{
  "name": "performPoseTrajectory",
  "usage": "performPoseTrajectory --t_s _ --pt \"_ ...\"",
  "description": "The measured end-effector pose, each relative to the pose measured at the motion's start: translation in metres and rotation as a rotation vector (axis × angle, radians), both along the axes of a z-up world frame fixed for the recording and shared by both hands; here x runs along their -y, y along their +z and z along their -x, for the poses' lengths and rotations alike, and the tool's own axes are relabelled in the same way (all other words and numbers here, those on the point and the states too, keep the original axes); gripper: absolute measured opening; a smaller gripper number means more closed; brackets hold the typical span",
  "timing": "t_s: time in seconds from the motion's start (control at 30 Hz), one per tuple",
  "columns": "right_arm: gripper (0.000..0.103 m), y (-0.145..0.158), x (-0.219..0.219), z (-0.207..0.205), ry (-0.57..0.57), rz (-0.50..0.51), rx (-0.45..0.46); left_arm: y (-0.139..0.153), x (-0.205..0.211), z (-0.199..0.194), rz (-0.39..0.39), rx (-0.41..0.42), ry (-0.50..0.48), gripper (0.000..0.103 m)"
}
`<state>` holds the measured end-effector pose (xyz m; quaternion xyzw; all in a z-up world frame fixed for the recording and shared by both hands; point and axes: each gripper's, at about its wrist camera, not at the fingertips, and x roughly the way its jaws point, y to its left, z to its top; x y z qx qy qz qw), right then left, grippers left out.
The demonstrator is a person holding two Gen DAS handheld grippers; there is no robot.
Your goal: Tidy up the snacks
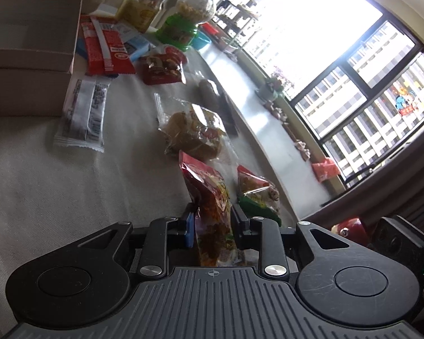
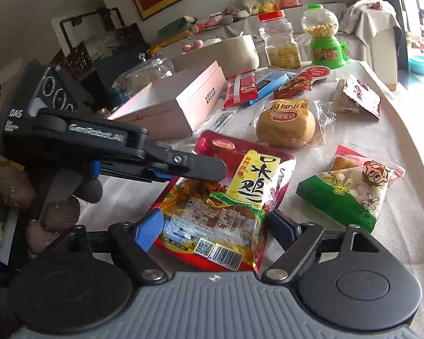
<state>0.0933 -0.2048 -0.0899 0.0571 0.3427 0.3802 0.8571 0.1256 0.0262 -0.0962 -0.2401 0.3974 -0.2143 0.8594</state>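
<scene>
A: What carries the snacks?

B: A table under pale woven cloth [image 2: 387, 147], windows beyond its far edge.

A: Any writing?

B: "GenRobot.AI" on the left gripper [image 2: 209, 166].

A: And the grip?

B: It pinches the red foil snack pouch [image 2: 226, 203] near the table's near edge; the right gripper [image 2: 214, 226] straddles the pouch, jaws spread, not pressing.

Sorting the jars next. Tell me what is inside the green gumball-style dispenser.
The dispenser's clear globe shows small round pale-yellow balls filling its lower part, with empty space beneath the green cap. The green base hides its inside behind a printed label, so anything there cannot be seen.
</scene>
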Motion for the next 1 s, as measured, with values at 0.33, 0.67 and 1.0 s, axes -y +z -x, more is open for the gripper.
performPoseTrajectory --t_s 0.33,0.67,1.0 --pt "0.084 -0.002 -0.008 0.003 0.034 0.017 0.010 -0.021 0.001 -0.019 0.026 -0.097 0.072 0.032" --pt "0.097 -0.005 -0.003 0.001 0.052 -0.039 -0.016 0.001 0.005 0.002 0.020 -0.008 0.051 0.024" --pt "0.100 0.003 0.006 0.001 0.041 -0.038 -0.047 0.015 0.028 0.015 -0.114 0.087 0.003 0.023"
